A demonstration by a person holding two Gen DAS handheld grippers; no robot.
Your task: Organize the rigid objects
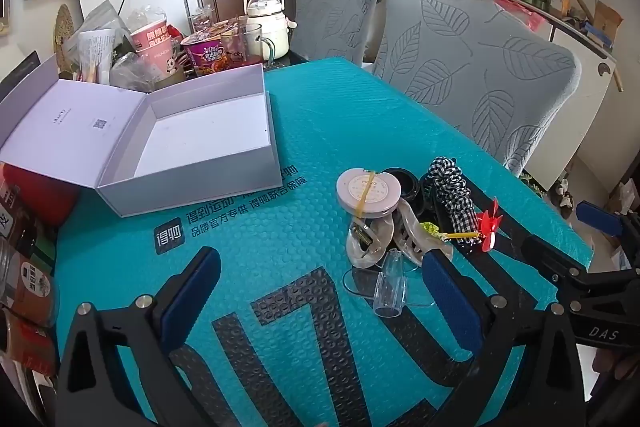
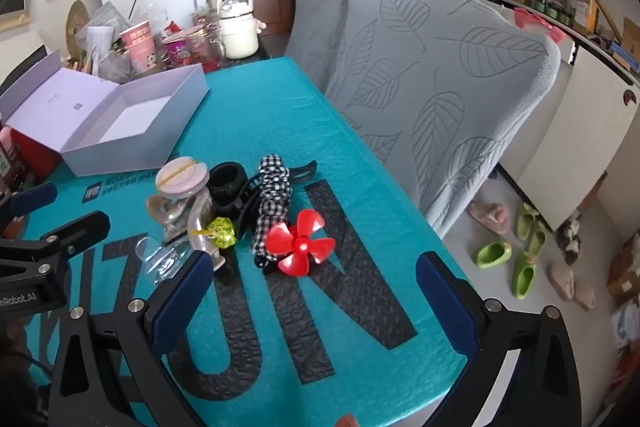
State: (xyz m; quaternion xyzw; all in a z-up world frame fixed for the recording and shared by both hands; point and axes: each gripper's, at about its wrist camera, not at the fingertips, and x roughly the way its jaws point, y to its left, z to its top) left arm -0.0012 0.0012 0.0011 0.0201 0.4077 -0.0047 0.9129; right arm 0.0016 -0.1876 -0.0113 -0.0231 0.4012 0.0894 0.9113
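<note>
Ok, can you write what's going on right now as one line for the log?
left gripper: open, empty | right gripper: open, empty | white box: open, empty | small items pile: on teal mat, untouched

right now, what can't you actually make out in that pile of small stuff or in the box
- Open white box: near wall hides part of its floor in both wrist views.
- Black hair claw: mostly under the checked scrunchie, right wrist view.
- Clear plastic piece: see-through; shape unclear, left wrist view.
- Round pink compact: label too small to read.
</note>
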